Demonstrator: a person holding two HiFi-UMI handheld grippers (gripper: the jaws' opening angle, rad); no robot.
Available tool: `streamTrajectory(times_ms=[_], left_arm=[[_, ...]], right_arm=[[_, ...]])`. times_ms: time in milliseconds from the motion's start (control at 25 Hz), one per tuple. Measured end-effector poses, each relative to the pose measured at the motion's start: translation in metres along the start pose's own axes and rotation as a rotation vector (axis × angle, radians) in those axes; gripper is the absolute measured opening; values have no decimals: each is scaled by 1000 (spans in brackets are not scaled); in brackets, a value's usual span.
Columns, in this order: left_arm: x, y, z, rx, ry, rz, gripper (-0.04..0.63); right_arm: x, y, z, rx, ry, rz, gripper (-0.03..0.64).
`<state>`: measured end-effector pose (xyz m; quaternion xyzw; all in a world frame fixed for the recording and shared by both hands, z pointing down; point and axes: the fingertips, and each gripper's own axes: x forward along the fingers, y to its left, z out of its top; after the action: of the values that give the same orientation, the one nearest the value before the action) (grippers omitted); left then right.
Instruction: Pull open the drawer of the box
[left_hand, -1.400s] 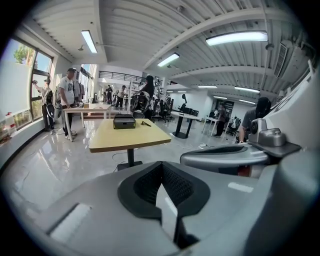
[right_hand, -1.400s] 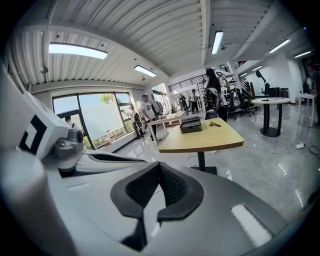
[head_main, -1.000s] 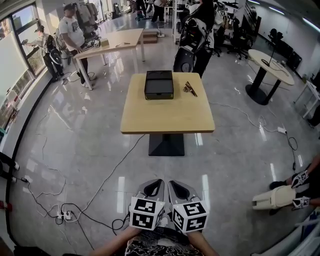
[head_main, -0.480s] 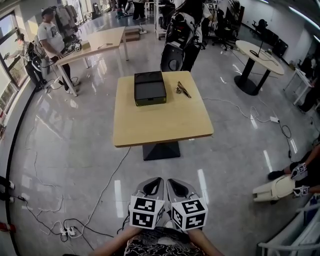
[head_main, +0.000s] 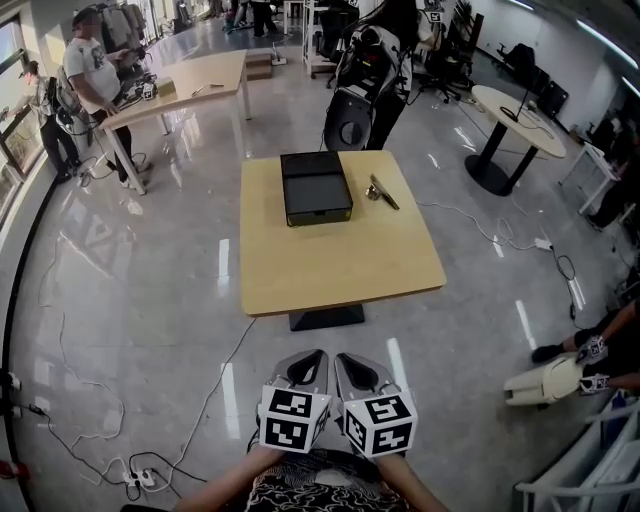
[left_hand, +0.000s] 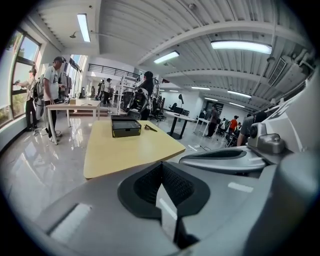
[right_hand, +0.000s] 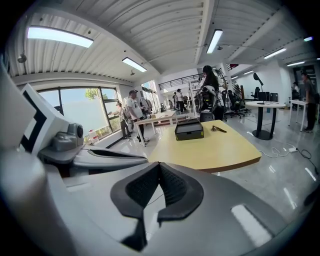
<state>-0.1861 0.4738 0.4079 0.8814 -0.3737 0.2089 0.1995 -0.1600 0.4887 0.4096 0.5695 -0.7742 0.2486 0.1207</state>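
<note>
left hand-held gripper (left_hand: 161, 165): jaws pressed together, nothing between, held low by the body | right hand-held gripper (right_hand: 159, 165): jaws pressed together, empty, just beside the left | box (head_main: 316, 187): dark, on the tabletop's (head_main: 340, 262) far half, well apart from both | small metal object (head_main: 383, 191): just right of box

The head view looks steeply down, well back from the square light-wood bench (head_main: 340, 250). Both gripper views sit low, facing forward, sharing with it that distant bench and flat black box (head_main: 316, 187).
</note>
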Motion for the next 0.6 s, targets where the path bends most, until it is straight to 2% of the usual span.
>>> streamTrajectory(times_ms=[120, 280, 440, 600], left_arm=[[3, 114, 30, -11, -3, -6, 14], [15, 217, 75, -26, -9, -10, 12], [52, 270, 108, -32, -11, -10, 14], [116, 286, 115, -32, -12, 2, 14]], right_arm=[[98, 51, 41, -9, 8, -6, 6], [190, 88, 98, -27, 12, -9, 7], [253, 80, 134, -35, 12, -9, 7], [300, 31, 137, -36, 12, 2, 6]])
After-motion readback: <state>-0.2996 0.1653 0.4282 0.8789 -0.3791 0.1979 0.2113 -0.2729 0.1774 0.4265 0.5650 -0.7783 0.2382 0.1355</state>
